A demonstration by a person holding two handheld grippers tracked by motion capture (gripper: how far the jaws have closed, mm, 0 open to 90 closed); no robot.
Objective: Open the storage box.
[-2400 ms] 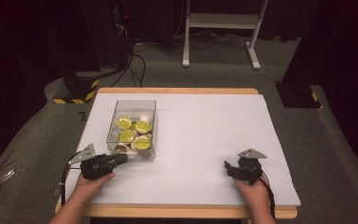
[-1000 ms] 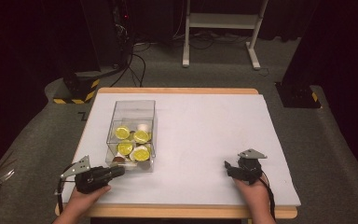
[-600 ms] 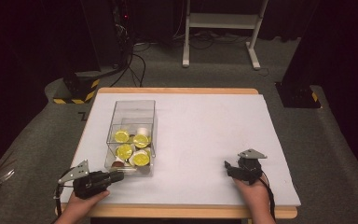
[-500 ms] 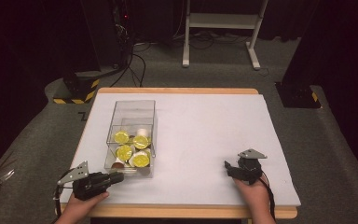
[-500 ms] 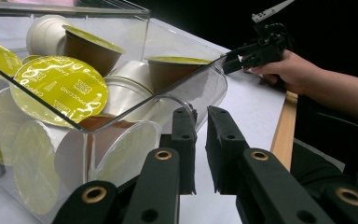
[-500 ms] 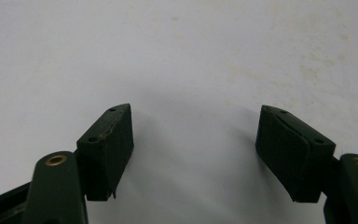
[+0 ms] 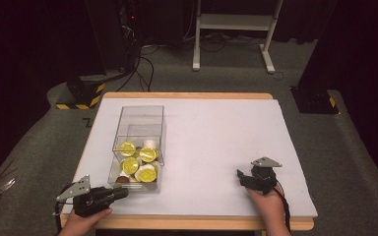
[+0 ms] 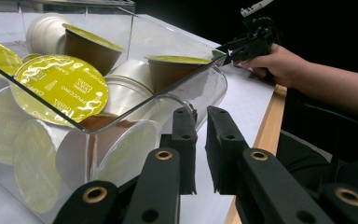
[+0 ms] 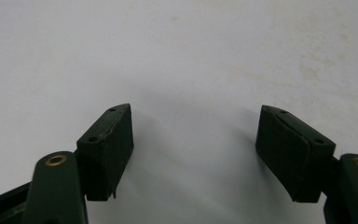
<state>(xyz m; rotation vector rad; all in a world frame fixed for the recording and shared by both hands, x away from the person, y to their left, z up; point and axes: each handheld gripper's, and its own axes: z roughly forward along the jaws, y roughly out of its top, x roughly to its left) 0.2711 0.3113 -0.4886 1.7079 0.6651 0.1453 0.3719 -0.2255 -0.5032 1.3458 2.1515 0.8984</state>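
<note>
Left claw at the capsule box

Left claw (image 8: 200, 149) is pressed together beside the clear box (image 7: 139, 129) of coffee capsules (image 7: 147, 154); right claw (image 9: 193, 154) rests spread on the table (image 7: 216, 142).

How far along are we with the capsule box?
Done: yellow-lidded capsules lie in the clear box. In hand: left gripper shut at its near corner; grip unclear. Left: any work for the right gripper, which sits open and empty on the table.

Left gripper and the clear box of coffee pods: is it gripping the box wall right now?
Cannot tell. In the left gripper view the left gripper has its jaws nearly shut right at the clear box near corner, but whether its wall sits between them is unclear.
</note>
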